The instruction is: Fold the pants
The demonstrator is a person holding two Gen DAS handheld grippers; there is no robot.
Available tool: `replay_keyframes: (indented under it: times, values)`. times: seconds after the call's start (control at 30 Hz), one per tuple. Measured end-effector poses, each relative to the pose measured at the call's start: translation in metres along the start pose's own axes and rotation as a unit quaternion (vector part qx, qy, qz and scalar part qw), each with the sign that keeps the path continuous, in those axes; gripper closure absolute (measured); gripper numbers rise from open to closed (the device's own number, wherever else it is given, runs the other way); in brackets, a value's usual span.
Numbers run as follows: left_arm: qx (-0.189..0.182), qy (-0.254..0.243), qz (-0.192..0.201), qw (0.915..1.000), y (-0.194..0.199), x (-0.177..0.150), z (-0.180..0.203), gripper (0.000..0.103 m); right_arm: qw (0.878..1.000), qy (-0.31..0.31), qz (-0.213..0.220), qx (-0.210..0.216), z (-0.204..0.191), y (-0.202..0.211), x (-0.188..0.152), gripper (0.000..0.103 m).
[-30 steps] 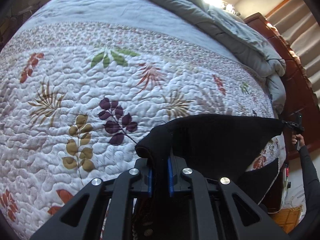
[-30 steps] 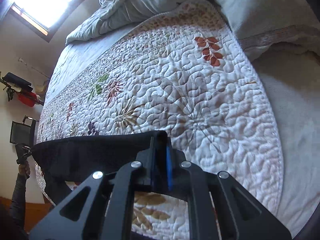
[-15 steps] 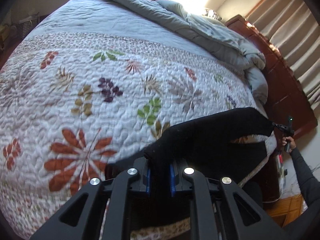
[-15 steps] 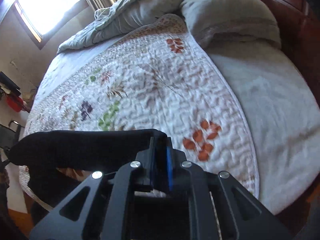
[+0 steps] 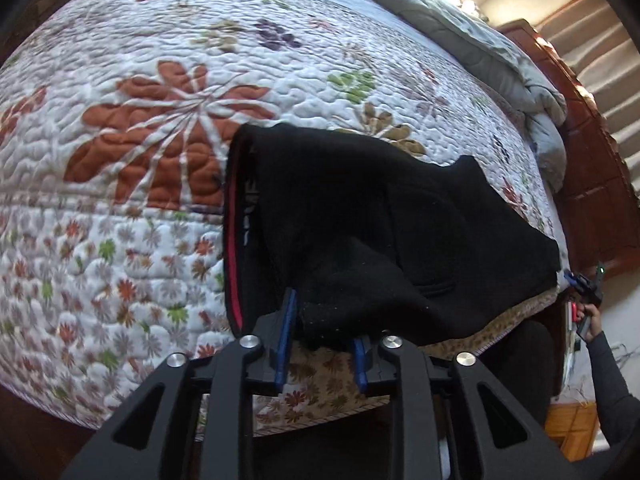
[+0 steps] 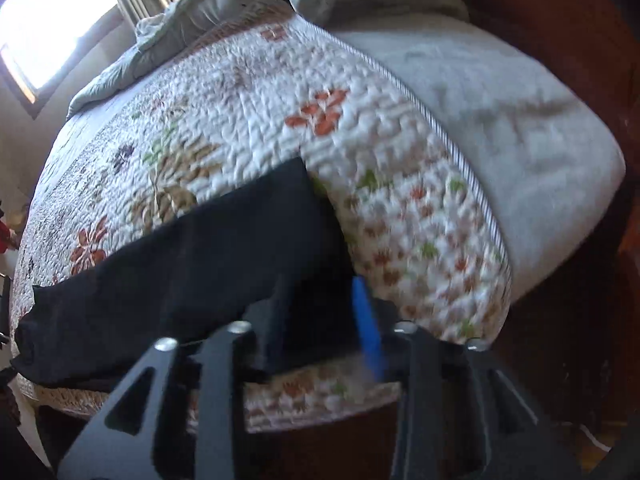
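Both the left gripper [image 5: 322,334] and right gripper [image 6: 326,316] have opened, dropping the black pants [image 5: 384,232] onto the quilt [image 5: 160,120].

R wrist view motion-blurred; pants [image 6: 192,264] hide right gripper [image 6: 326,320] left finger; waistband lettering [image 5: 251,208] unreadable.

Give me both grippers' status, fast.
Left gripper: open, fingers apart around the pants, not clamping.
Right gripper: open, fingers apart, pants between them.
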State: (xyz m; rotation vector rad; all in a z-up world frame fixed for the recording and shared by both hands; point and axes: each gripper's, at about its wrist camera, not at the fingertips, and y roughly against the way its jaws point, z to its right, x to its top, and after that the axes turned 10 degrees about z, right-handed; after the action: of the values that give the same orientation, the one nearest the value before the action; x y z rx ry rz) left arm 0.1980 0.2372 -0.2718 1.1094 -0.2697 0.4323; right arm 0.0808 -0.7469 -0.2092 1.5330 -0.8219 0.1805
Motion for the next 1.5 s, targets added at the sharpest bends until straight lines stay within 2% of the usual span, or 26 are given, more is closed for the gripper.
replay_keyframes:
  times: [0.03, 0.1, 0.2, 0.27, 0.33, 0.4, 0.43, 0.5, 0.57, 0.67, 0.73, 0.8, 0.83, 0.9, 1.0, 1.03, 1.07, 1.1, 1.17, 1.23, 1.27, 1.33, 1.4, 1.47, 1.5]
  values:
    - [0.008, 0.009, 0.003, 0.9999, 0.002, -0.002, -0.003, 0.041, 1.000, -0.003, -0.004, -0.003, 0.000, 0.001, -0.005, 0.056]
    - [0.026, 0.028, 0.013, 0.9992, 0.013, -0.009, -0.012, 0.024, 1.000, -0.022, -0.015, 0.006, -0.002, 0.004, -0.016, 0.050]
    - [0.054, 0.041, 0.007, 0.9977, 0.028, -0.026, -0.026, 0.023, 0.997, -0.065, -0.018, 0.034, -0.001, 0.013, -0.029, 0.043]
    - [0.050, 0.072, 0.031, 0.9957, 0.043, -0.033, -0.032, 0.023, 0.991, -0.110, -0.015, 0.068, 0.000, 0.020, -0.041, 0.040]
    - [0.005, 0.124, 0.081, 0.9889, 0.064, -0.043, -0.034, 0.023, 0.982, -0.156, -0.012, 0.105, -0.005, 0.025, -0.056, 0.038]
    - [-0.049, 0.149, 0.130, 0.9791, 0.078, -0.049, -0.026, 0.022, 0.976, -0.176, -0.014, 0.128, -0.018, 0.028, -0.074, 0.038]
    - [-0.062, 0.150, 0.142, 0.9763, 0.080, -0.051, -0.021, 0.019, 0.974, -0.178, -0.018, 0.139, -0.027, 0.028, -0.082, 0.037]
    - [-0.083, 0.154, 0.148, 0.9733, 0.073, -0.051, -0.013, 0.019, 0.971, -0.183, -0.024, 0.153, -0.043, 0.027, -0.093, 0.037]
    - [-0.082, 0.155, 0.137, 0.9750, 0.060, -0.044, -0.008, 0.019, 0.966, -0.191, -0.029, 0.172, -0.059, 0.027, -0.102, 0.037]
    - [-0.074, 0.157, 0.129, 0.9764, 0.045, -0.038, -0.005, 0.025, 0.961, -0.195, -0.035, 0.193, -0.083, 0.026, -0.113, 0.037]
    - [-0.066, 0.162, 0.117, 0.9776, 0.037, -0.032, -0.006, 0.075, 0.962, -0.188, -0.043, 0.195, -0.094, 0.024, -0.115, 0.037]
    - [-0.061, 0.175, 0.112, 0.9762, 0.035, -0.025, -0.010, 0.092, 0.965, -0.173, -0.048, 0.190, -0.104, 0.022, -0.115, 0.037]
    - [-0.065, 0.178, 0.112, 0.9755, 0.034, -0.021, -0.012, 0.095, 0.966, -0.172, -0.048, 0.188, -0.106, 0.023, -0.116, 0.036]
    - [-0.079, 0.159, 0.123, 0.9764, 0.040, -0.012, -0.005, 0.096, 0.965, -0.178, -0.045, 0.187, -0.108, 0.023, -0.112, 0.036]
    - [-0.129, 0.095, 0.184, 0.9698, 0.062, -0.006, 0.013, 0.096, 0.963, -0.192, -0.032, 0.189, -0.100, 0.025, -0.106, 0.034]
    - [-0.102, 0.096, 0.185, 0.9727, 0.058, -0.009, 0.004, 0.096, 0.962, -0.196, -0.031, 0.190, -0.098, 0.025, -0.106, 0.032]
    - [-0.084, 0.126, 0.163, 0.9749, 0.044, -0.014, -0.017, 0.096, 0.961, -0.199, -0.031, 0.189, -0.096, 0.023, -0.106, 0.032]
    - [-0.080, 0.155, 0.142, 0.9745, 0.032, -0.020, -0.033, 0.096, 0.961, -0.202, -0.034, 0.185, -0.092, 0.021, -0.107, 0.032]
    - [-0.058, 0.172, 0.109, 0.9773, 0.012, -0.041, -0.051, 0.096, 0.960, -0.209, -0.037, 0.181, -0.087, 0.019, -0.110, 0.033]
    - [-0.074, 0.185, 0.118, 0.9728, 0.014, -0.054, -0.055, 0.096, 0.957, -0.233, -0.024, 0.171, -0.075, 0.023, -0.110, 0.036]
    - [-0.081, 0.189, 0.125, 0.9707, 0.017, -0.056, -0.055, 0.096, 0.955, -0.245, -0.014, 0.169, -0.067, 0.026, -0.108, 0.042]
    - [-0.090, 0.191, 0.132, 0.9686, 0.023, -0.057, -0.054, 0.094, 0.944, -0.287, 0.006, 0.162, -0.044, 0.028, -0.099, 0.046]
    - [-0.084, 0.183, 0.130, 0.9708, 0.025, -0.055, -0.051, 0.093, 0.927, -0.336, 0.026, 0.167, -0.021, 0.028, -0.086, 0.046]
    - [-0.082, 0.178, 0.130, 0.9720, 0.028, -0.053, -0.046, 0.091, 0.915, -0.367, 0.043, 0.163, -0.006, 0.025, -0.073, 0.046]
    - [-0.082, 0.176, 0.132, 0.9720, 0.028, -0.050, -0.042, 0.085, 0.910, -0.376, 0.050, 0.166, 0.000, 0.021, -0.064, 0.046]
